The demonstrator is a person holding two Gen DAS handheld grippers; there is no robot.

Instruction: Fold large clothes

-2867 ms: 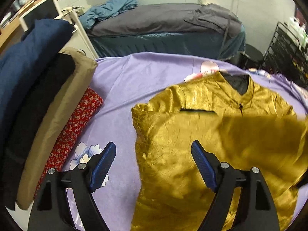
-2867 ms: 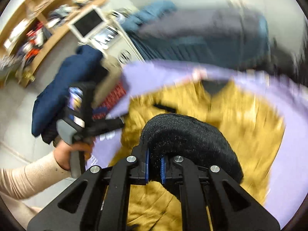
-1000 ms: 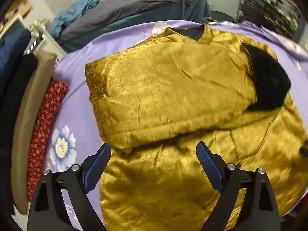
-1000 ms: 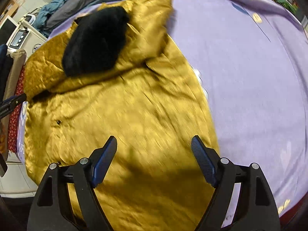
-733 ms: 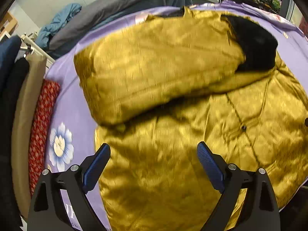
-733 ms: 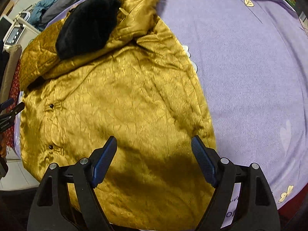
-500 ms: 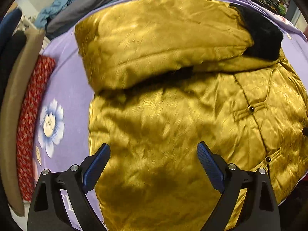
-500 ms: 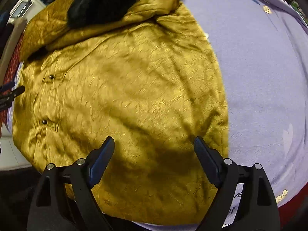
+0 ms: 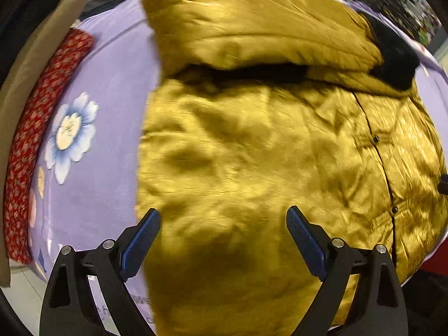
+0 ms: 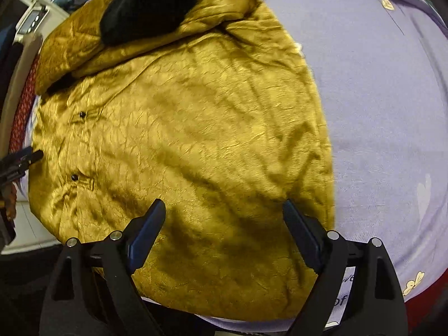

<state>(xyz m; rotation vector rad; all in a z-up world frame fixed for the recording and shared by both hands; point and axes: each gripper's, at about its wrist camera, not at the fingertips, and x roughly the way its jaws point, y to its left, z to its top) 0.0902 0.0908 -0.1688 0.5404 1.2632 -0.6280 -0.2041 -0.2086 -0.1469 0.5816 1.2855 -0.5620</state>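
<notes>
Left wrist view: gold jacket (image 9: 252,145) on purple sheet (image 9: 112,112); both grippers' jaws spread, empty.

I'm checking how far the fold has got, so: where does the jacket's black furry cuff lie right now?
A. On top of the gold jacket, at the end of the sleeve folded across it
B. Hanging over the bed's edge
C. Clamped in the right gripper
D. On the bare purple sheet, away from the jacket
A: the black furry cuff rests on the gold jacket, capping the sleeve folded across its upper part; both grippers stand open and empty.
</notes>
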